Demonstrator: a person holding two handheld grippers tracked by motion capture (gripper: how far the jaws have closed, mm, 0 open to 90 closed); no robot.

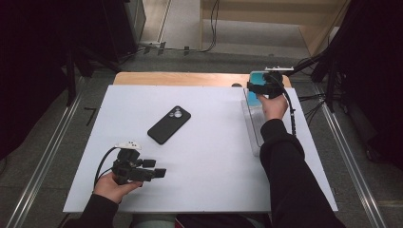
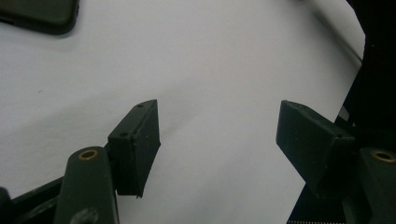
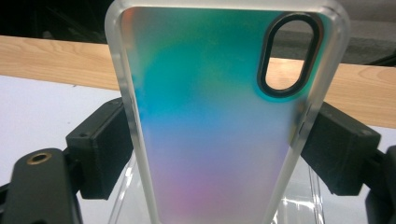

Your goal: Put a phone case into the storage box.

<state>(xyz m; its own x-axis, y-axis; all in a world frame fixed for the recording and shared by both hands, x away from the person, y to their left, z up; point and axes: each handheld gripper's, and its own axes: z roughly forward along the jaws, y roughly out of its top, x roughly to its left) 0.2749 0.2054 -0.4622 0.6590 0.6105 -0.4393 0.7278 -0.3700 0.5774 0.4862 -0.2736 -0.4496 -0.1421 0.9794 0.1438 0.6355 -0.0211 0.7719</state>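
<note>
Phone case (image 3: 224, 126): I see it upright between my right gripper's fingers, a frosted, translucent shell with teal at the top fading to violet lower down, and an oval camera cut-out near its upper corner; in the high view it shows as a teal patch (image 1: 257, 76) at the far right edge of the desk.
Right gripper (image 1: 264, 89): I hold it out at the far right of the desk, over the clear stand; its fingers (image 3: 98, 140) press on the two long edges of the phone case, clamped on it.
Clear stand (image 1: 251, 124): a transparent holder lying along the right side of the desk, just below the case; whether the case's lower end touches it I cannot tell, since that end is cut off in the right gripper view.
Left gripper (image 1: 154, 168): I hold it low over the near left of the desk, pointing right; its fingers (image 2: 135, 140) stand wide apart with bare white surface between them.
Black phone (image 1: 169, 124): lying flat, camera side up, near the middle of the desk, well apart from both grippers; its corner shows at the top left of the left gripper view.
Desk (image 1: 209, 156): white sheet over a wooden top, the wood showing along the far edge.
</note>
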